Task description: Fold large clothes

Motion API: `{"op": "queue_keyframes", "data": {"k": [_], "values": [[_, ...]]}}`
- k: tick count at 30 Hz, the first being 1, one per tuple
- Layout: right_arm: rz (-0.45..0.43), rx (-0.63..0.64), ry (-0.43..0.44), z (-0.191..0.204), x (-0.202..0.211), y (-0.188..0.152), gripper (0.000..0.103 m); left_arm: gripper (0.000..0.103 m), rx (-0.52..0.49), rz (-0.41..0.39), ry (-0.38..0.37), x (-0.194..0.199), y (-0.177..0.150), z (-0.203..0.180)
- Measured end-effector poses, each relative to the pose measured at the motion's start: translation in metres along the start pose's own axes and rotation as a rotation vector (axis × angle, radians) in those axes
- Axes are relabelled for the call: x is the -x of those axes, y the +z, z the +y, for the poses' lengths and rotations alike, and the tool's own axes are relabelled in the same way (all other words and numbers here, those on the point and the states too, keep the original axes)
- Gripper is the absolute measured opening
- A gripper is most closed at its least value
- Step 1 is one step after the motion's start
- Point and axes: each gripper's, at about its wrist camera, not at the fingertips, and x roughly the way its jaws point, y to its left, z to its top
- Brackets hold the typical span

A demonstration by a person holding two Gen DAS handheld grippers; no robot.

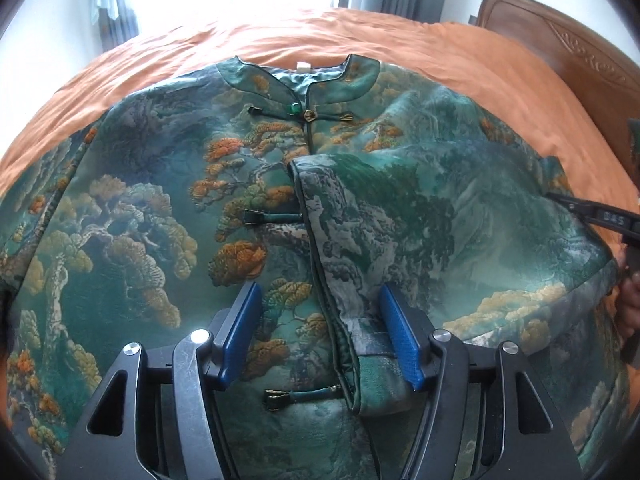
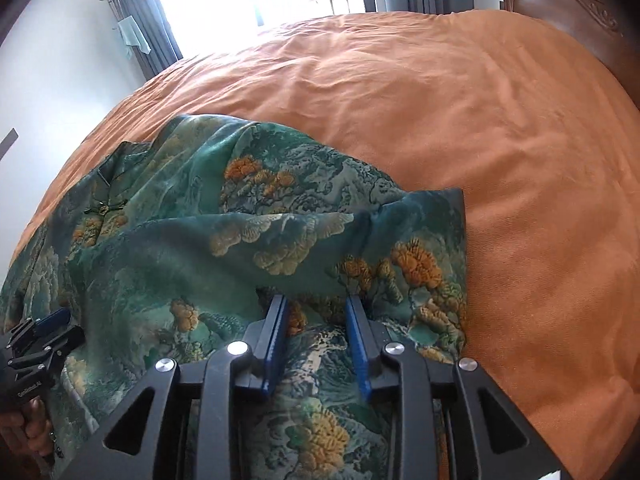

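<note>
A green brocade jacket (image 1: 168, 208) lies spread, collar far, on an orange bedspread (image 2: 480, 120). The left gripper (image 1: 320, 308) hovers half open, its jaws astride the front placket (image 1: 316, 240), pads clear of the cloth. The right gripper (image 2: 316, 316), jaws narrow, straddles a fold of the sleeve (image 2: 420, 248); whether it pinches is unclear.

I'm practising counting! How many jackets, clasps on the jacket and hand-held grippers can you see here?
jacket: 1
clasps: 3
hand-held grippers, left and right: 2
Total: 6
</note>
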Motion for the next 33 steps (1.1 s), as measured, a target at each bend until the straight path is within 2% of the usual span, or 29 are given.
{"op": "queue_keyframes", "data": {"k": [7, 12, 14, 16, 18, 19, 21, 25, 28, 29, 33], "values": [[-0.005, 0.104, 0.092, 0.016, 0.071, -0.042, 0.030, 0.065, 0.013, -0.019, -0.011, 0.001, -0.001, 0.001], [0.095, 0.095, 0.066, 0.018, 0.037, -0.065, 0.030, 0.067, 0.010, -0.017, -0.002, -0.001, -0.004, 0.001], [0.084, 0.085, 0.057, 0.020, 0.037, -0.068, 0.030, 0.068, 0.014, -0.015, -0.002, 0.000, -0.004, 0.002], [0.065, 0.093, 0.044, 0.024, 0.049, -0.067, 0.030, 0.069, 0.017, -0.014, -0.003, 0.004, -0.002, 0.003], [0.050, 0.112, 0.053, 0.028, 0.066, -0.071, 0.030, 0.075, 0.012, -0.019, 0.002, 0.010, -0.001, 0.005], [0.048, 0.127, 0.064, 0.030, 0.078, -0.077, 0.030, 0.079, 0.012, -0.026, 0.010, 0.016, -0.002, 0.007], [0.047, 0.155, 0.076, 0.036, 0.102, -0.091, 0.030, 0.081, 0.014, -0.035, -0.004, 0.029, -0.005, 0.011], [0.063, 0.216, 0.105, 0.050, 0.141, -0.130, 0.030, 0.083, 0.004, -0.039, -0.018, 0.063, -0.023, 0.018], [0.072, 0.229, 0.113, 0.063, 0.163, -0.165, 0.032, 0.089, -0.031, -0.048, -0.004, 0.087, -0.045, 0.021], [0.076, 0.229, 0.109, 0.067, 0.166, -0.177, 0.034, 0.093, -0.034, -0.048, 0.004, 0.092, -0.055, 0.023], [0.128, 0.198, 0.045, 0.076, 0.148, -0.218, 0.037, 0.095, -0.045, -0.004, 0.052, 0.089, -0.086, 0.029]]}}
